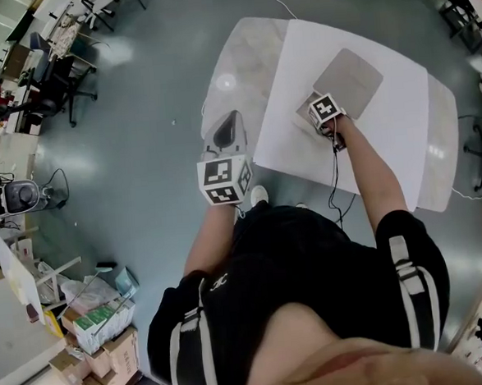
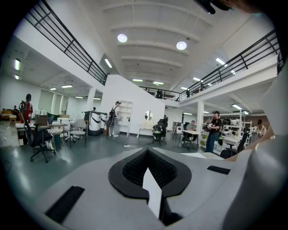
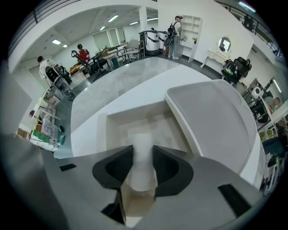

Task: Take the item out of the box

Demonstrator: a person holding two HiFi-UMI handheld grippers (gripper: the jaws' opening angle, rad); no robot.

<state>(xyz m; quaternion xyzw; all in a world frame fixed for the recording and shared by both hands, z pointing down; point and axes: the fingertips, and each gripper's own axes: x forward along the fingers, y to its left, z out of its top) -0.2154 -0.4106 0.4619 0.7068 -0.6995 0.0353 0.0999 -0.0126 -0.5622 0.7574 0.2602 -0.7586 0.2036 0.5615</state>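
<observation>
In the right gripper view an open, shallow white box (image 3: 118, 124) lies on the table, its lid (image 3: 211, 121) laid beside it on the right. A white cylinder-like item (image 3: 143, 155) rises from the box. My right gripper (image 3: 143, 162) is shut on it, the black pads (image 3: 167, 168) touching it on both sides. In the head view the right gripper (image 1: 317, 101) hangs over the white sheet next to the grey lid (image 1: 347, 81); the box itself is hidden under it. My left gripper (image 1: 226, 124) hovers off the table's left edge, shut and empty, and faces the room (image 2: 148, 168).
A white sheet (image 1: 400, 119) covers most of the pale round table (image 1: 248, 55). Grey floor lies to the left, with boxes and bags (image 1: 94, 321) at the lower left. Office chairs (image 2: 40, 139) and several people stand far off in the hall.
</observation>
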